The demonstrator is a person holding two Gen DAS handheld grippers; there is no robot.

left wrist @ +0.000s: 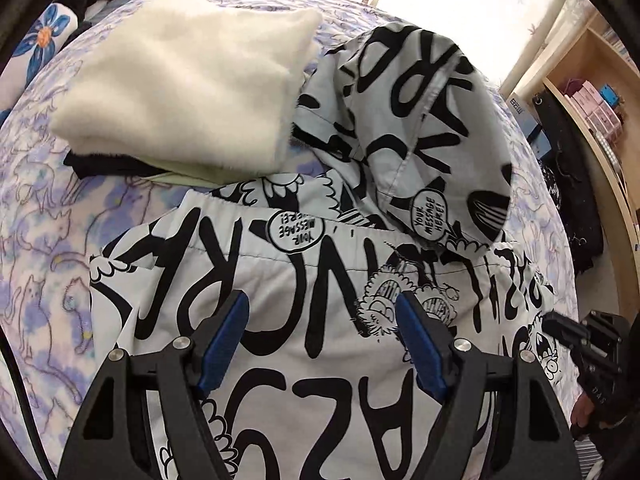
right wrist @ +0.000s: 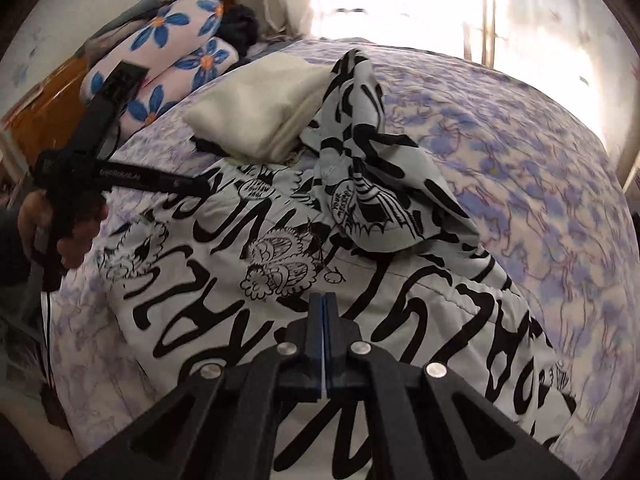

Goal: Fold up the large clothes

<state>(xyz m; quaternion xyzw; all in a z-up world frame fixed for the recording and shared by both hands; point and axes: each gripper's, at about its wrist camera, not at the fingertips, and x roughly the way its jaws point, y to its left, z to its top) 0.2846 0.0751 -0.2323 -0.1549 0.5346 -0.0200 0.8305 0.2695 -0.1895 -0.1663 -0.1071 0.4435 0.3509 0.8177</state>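
Note:
A large white jacket with black graffiti lettering (left wrist: 280, 280) lies spread on the bed, its hood (left wrist: 432, 120) rumpled at the far end. It also shows in the right wrist view (right wrist: 248, 280), with the hood (right wrist: 368, 152) bunched up. My left gripper (left wrist: 322, 312) is open, its blue pads just above the jacket's body, holding nothing. My right gripper (right wrist: 324, 300) is shut with nothing visibly between its fingers, hovering over the jacket. The left gripper (right wrist: 120, 176) also appears in the right wrist view, held by a hand at the left.
A folded cream fleece (left wrist: 192, 80) lies on the lilac cat-print bedspread (left wrist: 48, 216) just beyond the jacket, over something black. Blue-flower pillows (right wrist: 172, 52) lie at the bed's head. A wooden shelf unit (left wrist: 592, 92) stands to the right of the bed.

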